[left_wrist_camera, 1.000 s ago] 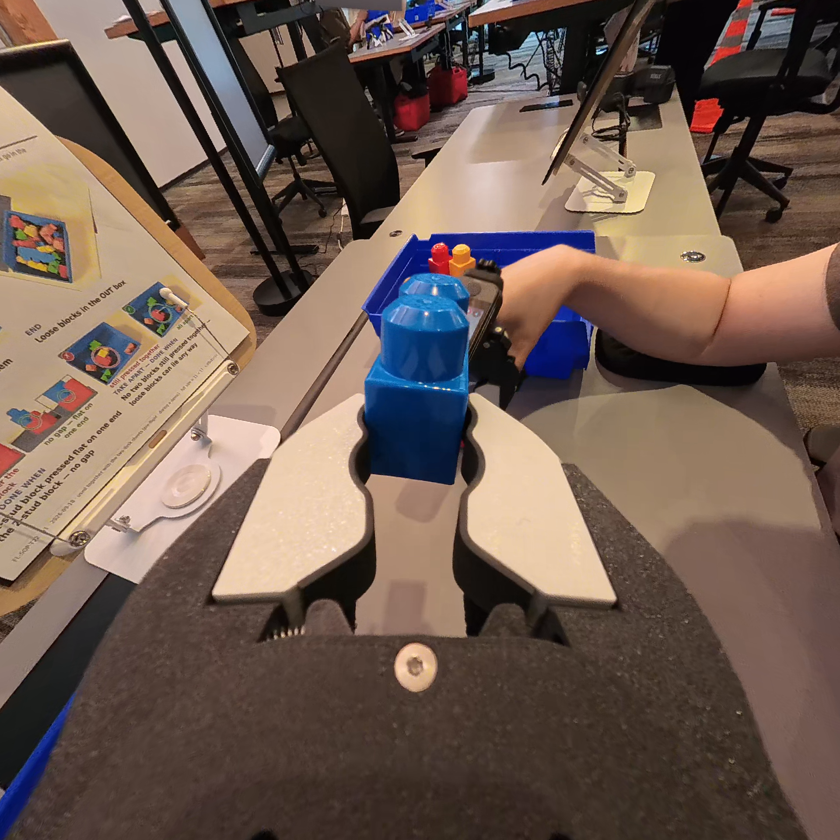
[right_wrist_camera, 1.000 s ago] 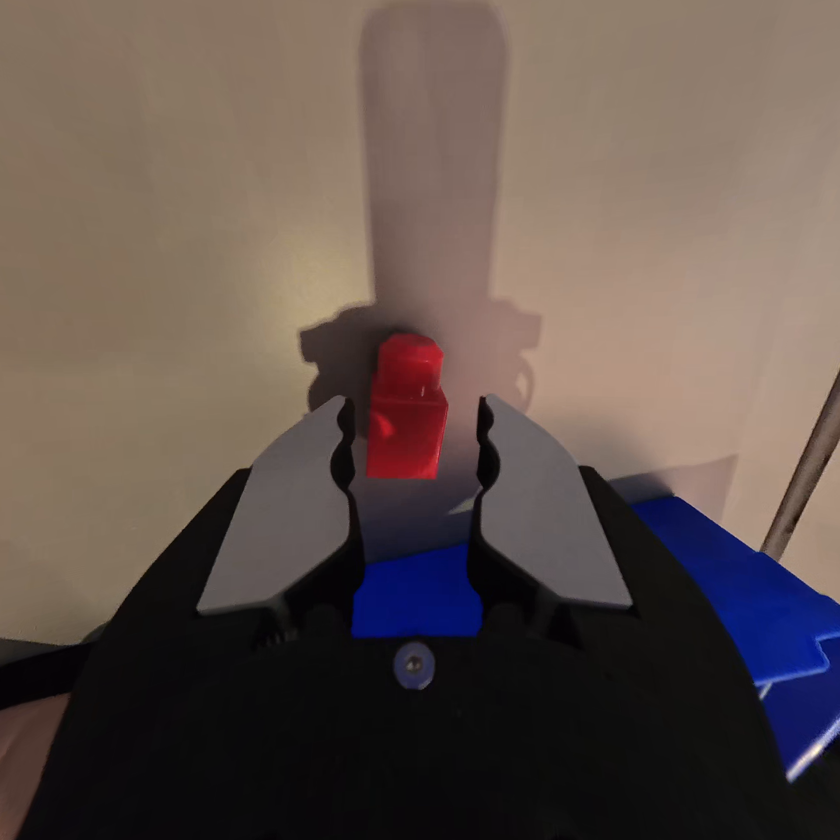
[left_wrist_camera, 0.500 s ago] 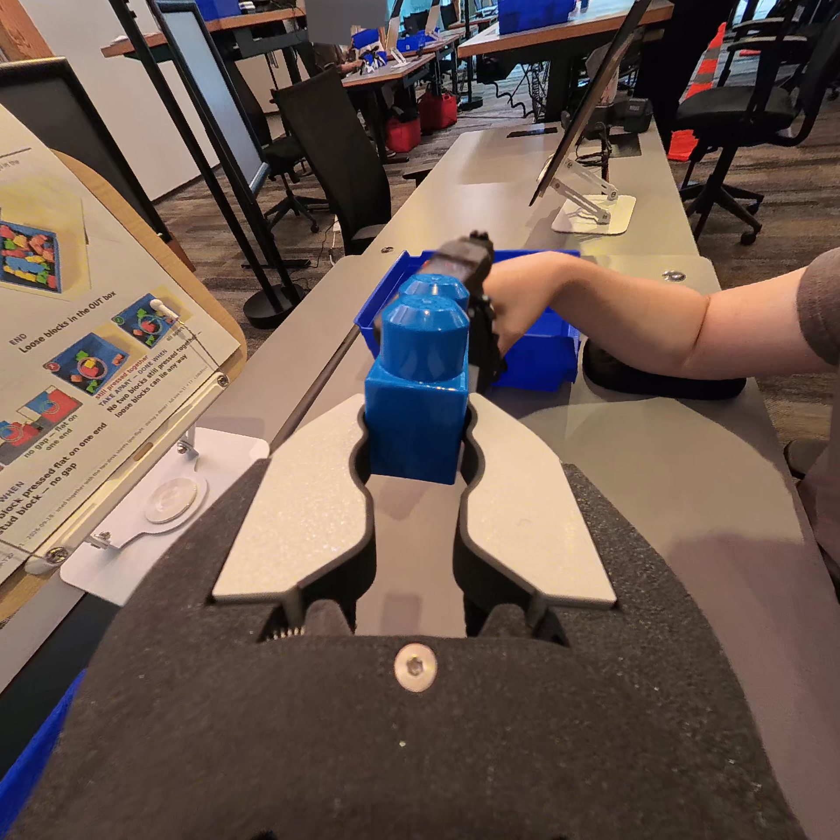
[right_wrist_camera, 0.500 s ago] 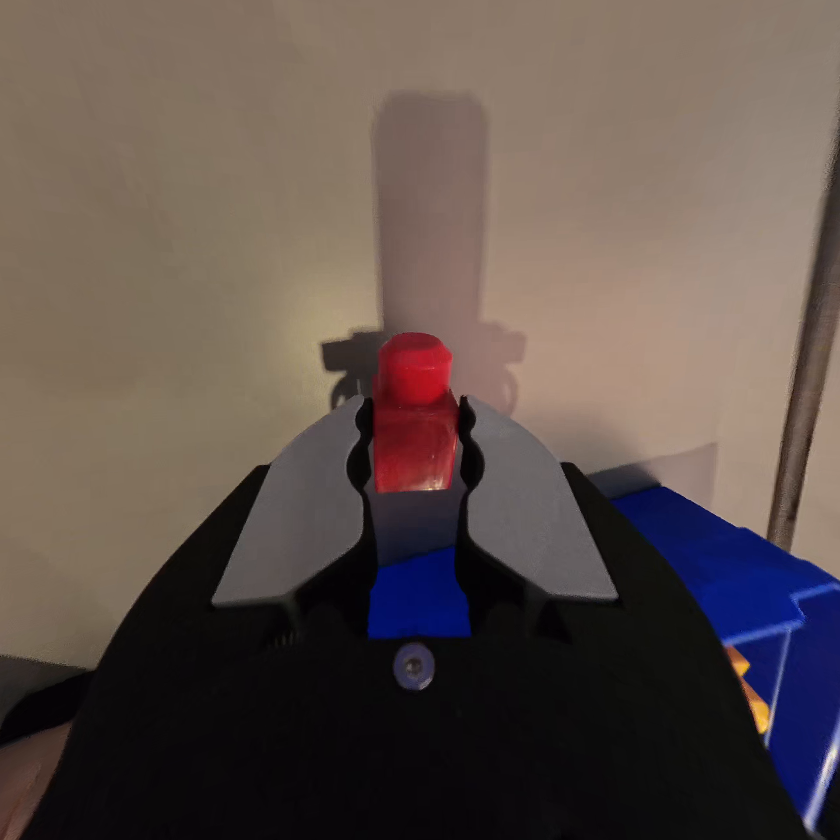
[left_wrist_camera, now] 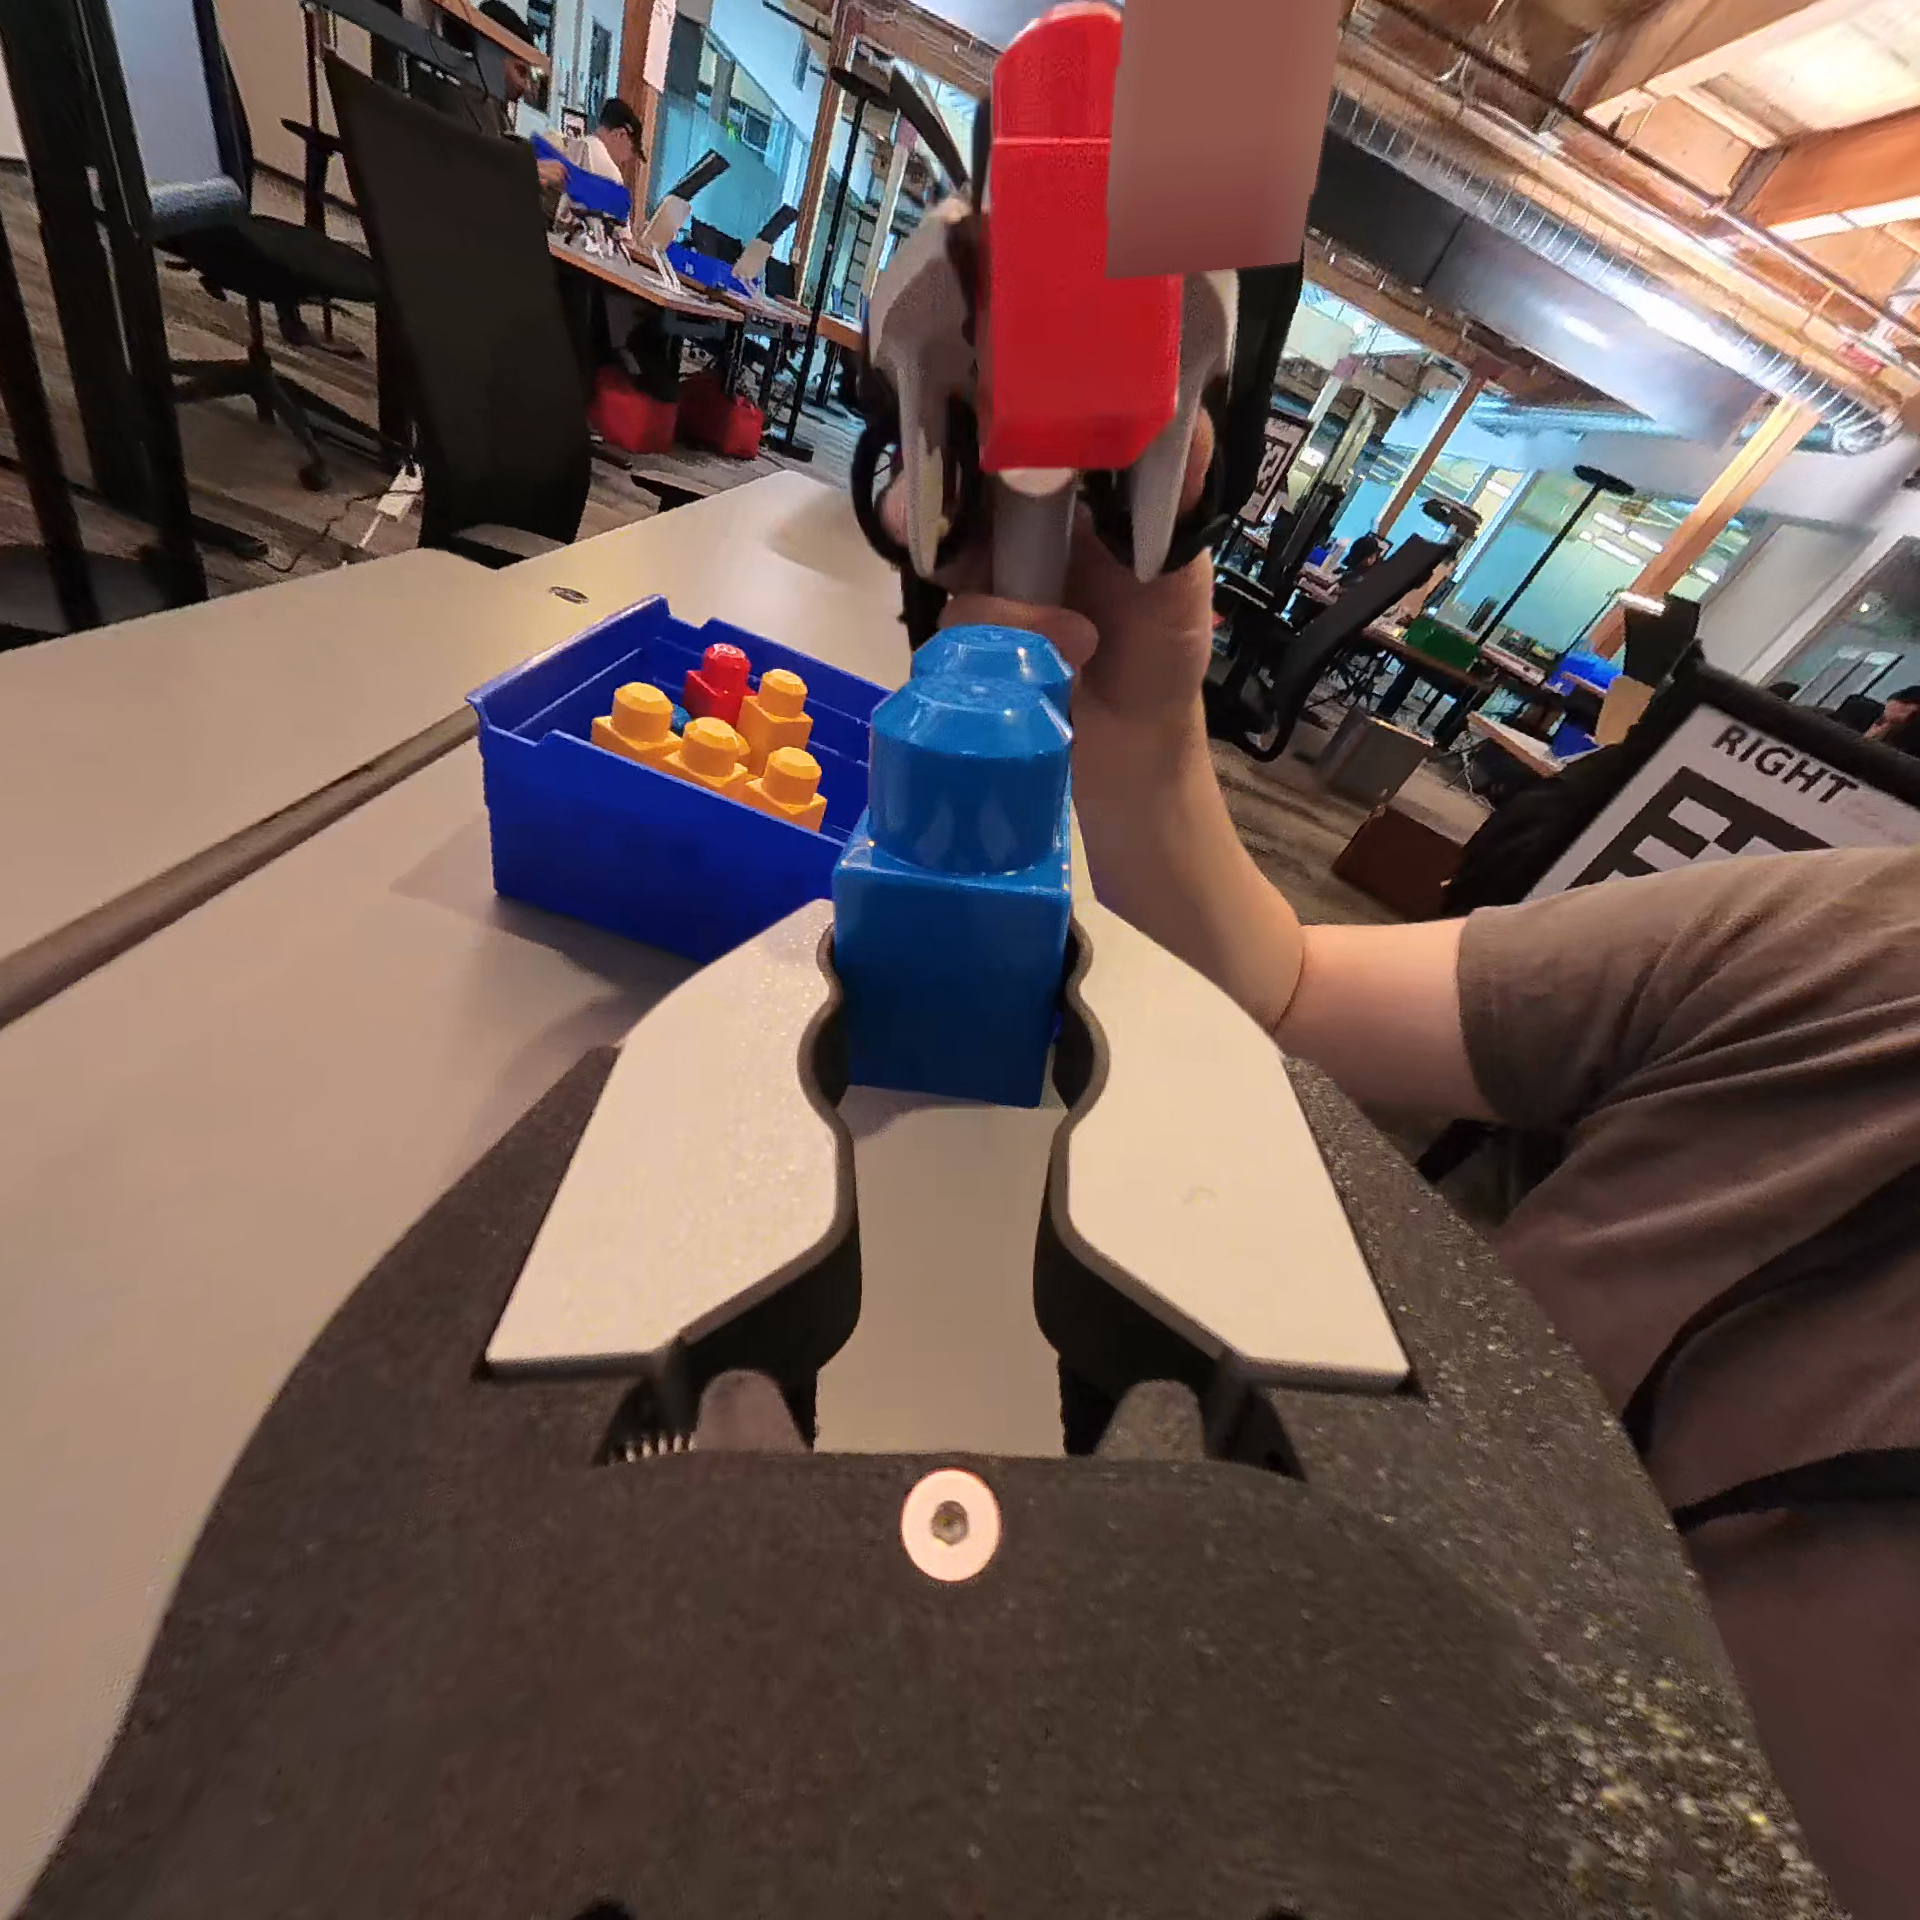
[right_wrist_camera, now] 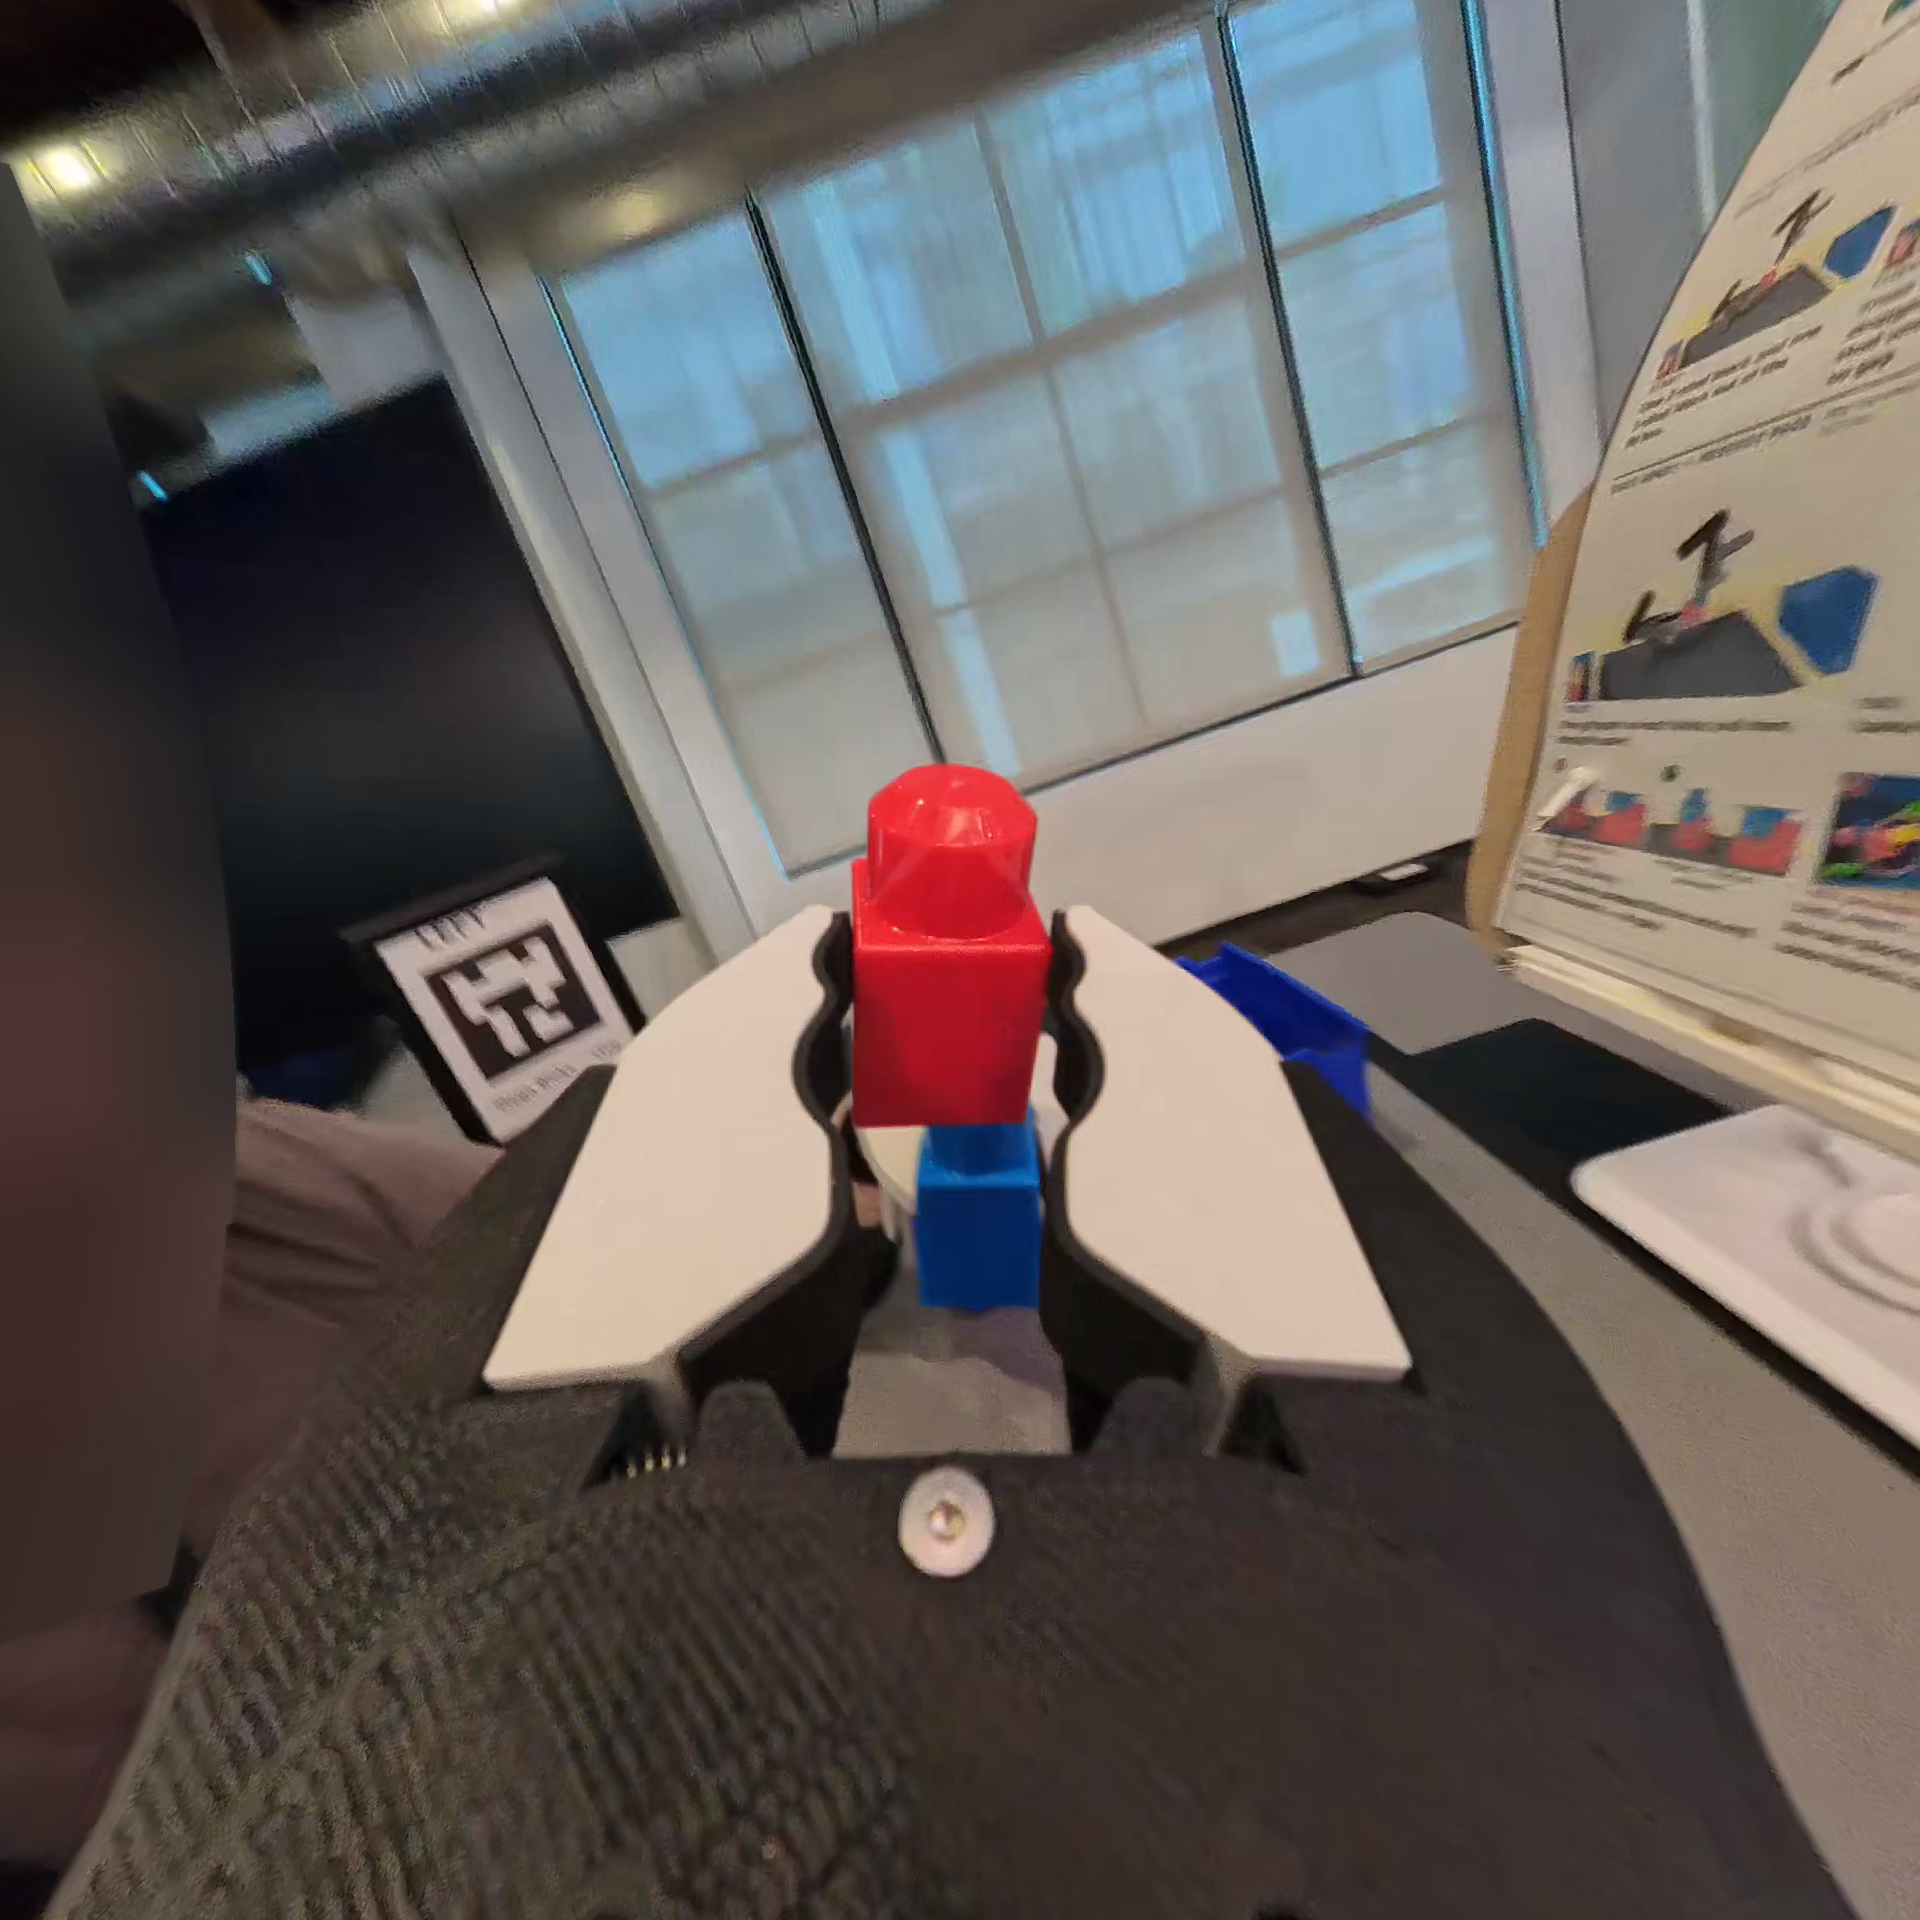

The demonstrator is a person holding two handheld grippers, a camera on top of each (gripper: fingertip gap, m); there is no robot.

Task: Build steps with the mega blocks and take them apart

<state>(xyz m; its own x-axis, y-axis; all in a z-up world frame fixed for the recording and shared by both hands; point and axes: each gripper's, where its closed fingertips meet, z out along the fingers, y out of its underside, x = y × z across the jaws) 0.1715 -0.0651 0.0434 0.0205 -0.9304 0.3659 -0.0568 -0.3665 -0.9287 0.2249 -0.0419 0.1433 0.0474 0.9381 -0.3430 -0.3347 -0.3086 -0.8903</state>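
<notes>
Blocks inside blue bin

The right gripper fingers clamp a red block above a blue block.

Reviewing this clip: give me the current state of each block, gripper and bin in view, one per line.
left gripper: shut on the blue block.
blue block: upright, held above the table.
right gripper: shut on the red block.
red block: held in the air, above the blue block.
blue bin: on the table, holds orange and red blocks.
</notes>
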